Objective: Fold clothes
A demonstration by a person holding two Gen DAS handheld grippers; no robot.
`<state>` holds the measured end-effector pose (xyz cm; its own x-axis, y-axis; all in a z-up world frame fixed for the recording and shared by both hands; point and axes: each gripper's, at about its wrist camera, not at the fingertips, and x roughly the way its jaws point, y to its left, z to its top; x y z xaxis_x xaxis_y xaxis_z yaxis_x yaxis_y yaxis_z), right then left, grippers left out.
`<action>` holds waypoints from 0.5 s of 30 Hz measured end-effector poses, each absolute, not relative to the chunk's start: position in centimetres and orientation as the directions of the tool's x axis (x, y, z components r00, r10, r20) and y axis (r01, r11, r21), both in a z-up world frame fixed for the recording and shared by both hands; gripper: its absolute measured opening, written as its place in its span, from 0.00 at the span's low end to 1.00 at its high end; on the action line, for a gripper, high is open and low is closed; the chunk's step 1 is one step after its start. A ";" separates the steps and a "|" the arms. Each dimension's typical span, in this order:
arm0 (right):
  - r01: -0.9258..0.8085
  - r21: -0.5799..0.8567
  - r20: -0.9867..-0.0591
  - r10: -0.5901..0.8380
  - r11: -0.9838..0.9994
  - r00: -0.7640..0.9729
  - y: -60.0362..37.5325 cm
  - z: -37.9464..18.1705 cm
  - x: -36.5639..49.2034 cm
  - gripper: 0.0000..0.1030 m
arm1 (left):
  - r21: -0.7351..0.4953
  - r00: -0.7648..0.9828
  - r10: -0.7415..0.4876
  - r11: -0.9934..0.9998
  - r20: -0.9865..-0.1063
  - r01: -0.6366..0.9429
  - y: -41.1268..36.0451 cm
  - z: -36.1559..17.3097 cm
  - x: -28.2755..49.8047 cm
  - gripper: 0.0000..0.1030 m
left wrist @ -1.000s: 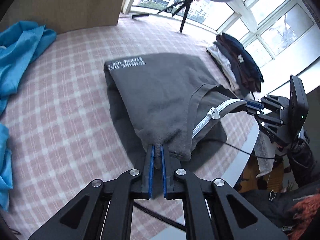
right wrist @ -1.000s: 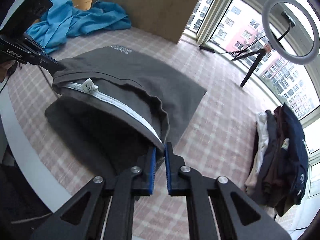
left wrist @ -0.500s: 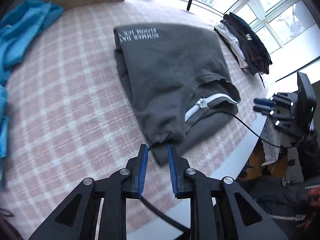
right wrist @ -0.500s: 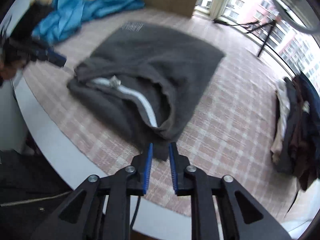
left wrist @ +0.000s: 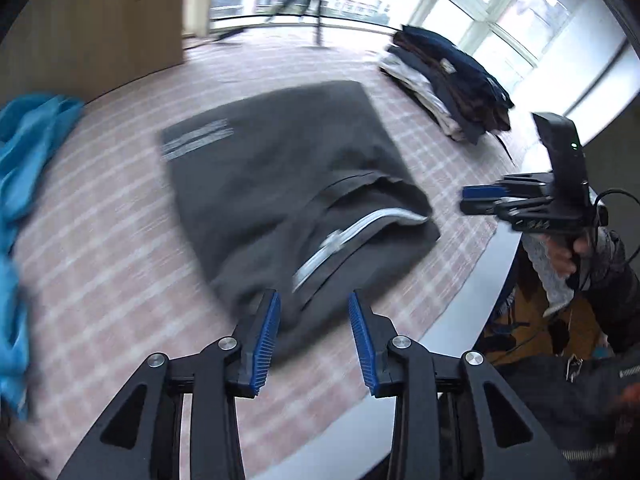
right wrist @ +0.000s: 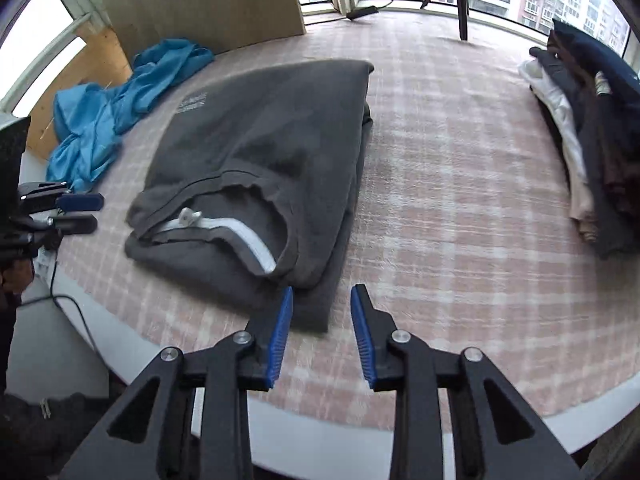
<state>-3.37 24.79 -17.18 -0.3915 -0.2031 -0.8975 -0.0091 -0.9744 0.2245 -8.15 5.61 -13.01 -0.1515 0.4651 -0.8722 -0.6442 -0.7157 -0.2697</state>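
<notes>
Lying folded on my counter, the grey sweatshirt shows its white neckband; left tool and right tool gape wide, empty.

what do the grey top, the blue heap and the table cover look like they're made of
Grey top: thick matte knit, probably cotton fleece; ribbed collar edge, soft rounded folds, white inner neck band.
Blue heap: thinner, smoother cloth with a slight sheen and sharp creases, possibly a synthetic.
Table cover: pink checked fabric, fuzzy and matte, seemingly a napped or plush weave.

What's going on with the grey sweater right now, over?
Left gripper open, empty. Right gripper open, empty. Grey sweater lies folded on the checked cover. Nothing blocking.
</notes>
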 end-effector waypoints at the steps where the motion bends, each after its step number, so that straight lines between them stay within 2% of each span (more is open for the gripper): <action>1: -0.035 0.254 -0.892 -0.220 -0.967 -0.394 25.1 -17.7 -3.6 0.29 | -0.268 -0.143 0.471 -0.698 -0.871 -0.664 7.6 -13.5 -8.5 0.32; 6: -0.140 0.423 -0.833 -0.324 -0.895 -0.449 29.1 -18.0 -5.7 0.29 | -0.291 -0.070 0.504 -0.600 -0.861 -0.745 14.6 -14.5 -9.2 0.32; 9: -0.130 0.488 -0.796 -0.380 -0.863 -0.471 30.9 -17.2 -8.8 0.30 | -0.339 -0.015 0.532 -0.560 -0.846 -0.756 16.8 -15.3 -9.0 0.32; 11: -0.120 0.519 -0.782 -0.414 -0.846 -0.466 31.5 -17.1 -11.3 0.35 | -0.363 0.013 0.535 -0.555 -0.845 -0.748 17.8 -16.1 -8.8 0.32; 15: -0.105 0.591 -0.755 -0.503 -0.800 -0.420 32.6 -18.6 -16.8 0.36 | -0.348 -0.005 0.508 -0.598 -0.862 -0.722 19.3 -17.6 -9.2 0.32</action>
